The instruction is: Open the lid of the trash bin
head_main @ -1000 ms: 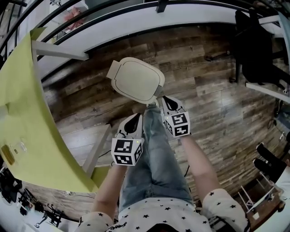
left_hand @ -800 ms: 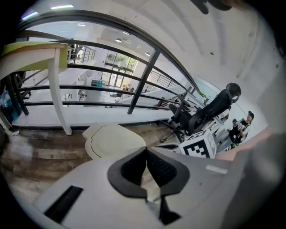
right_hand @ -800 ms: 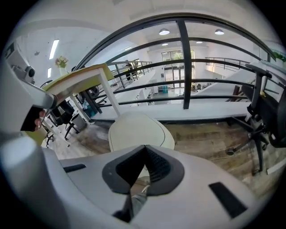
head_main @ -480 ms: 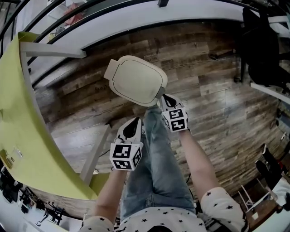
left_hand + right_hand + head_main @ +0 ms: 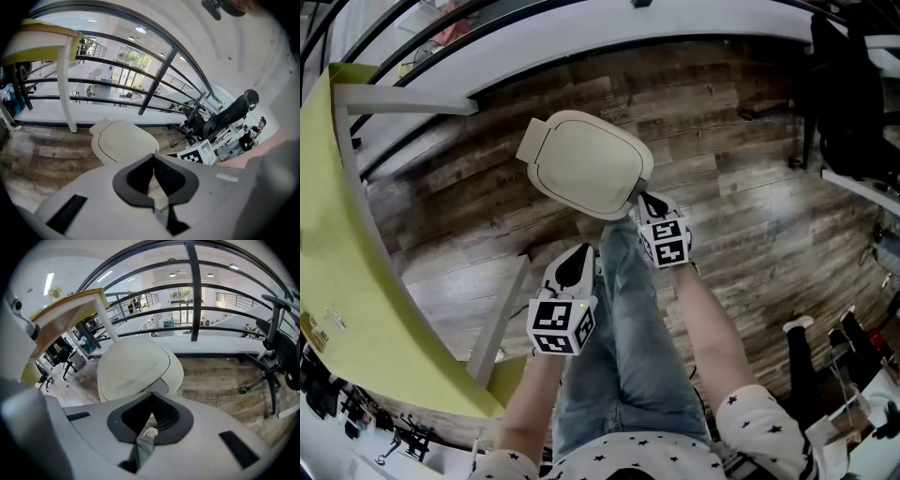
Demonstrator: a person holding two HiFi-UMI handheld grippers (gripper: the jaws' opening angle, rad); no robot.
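Trash bin lid (image 5: 586, 164) down — right tool (image 5: 648, 198) just beside it, left tool (image 5: 580, 253) apart — both pressed together

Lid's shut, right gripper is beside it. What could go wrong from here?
The right gripper sits at the rim of the cream rounded plastic bin lid with jaws together; it may slip off the smooth edge instead of lifting it. The bin stands free on the wooden plank floor, so a push could slide or tip it.

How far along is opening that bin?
Nothing looks done: the trash bin lid lies shut. In hand: the right hand-held gripper is by the lid's front edge, jaws together and empty; the left hand-held gripper hangs back. Left: lifting the lid.
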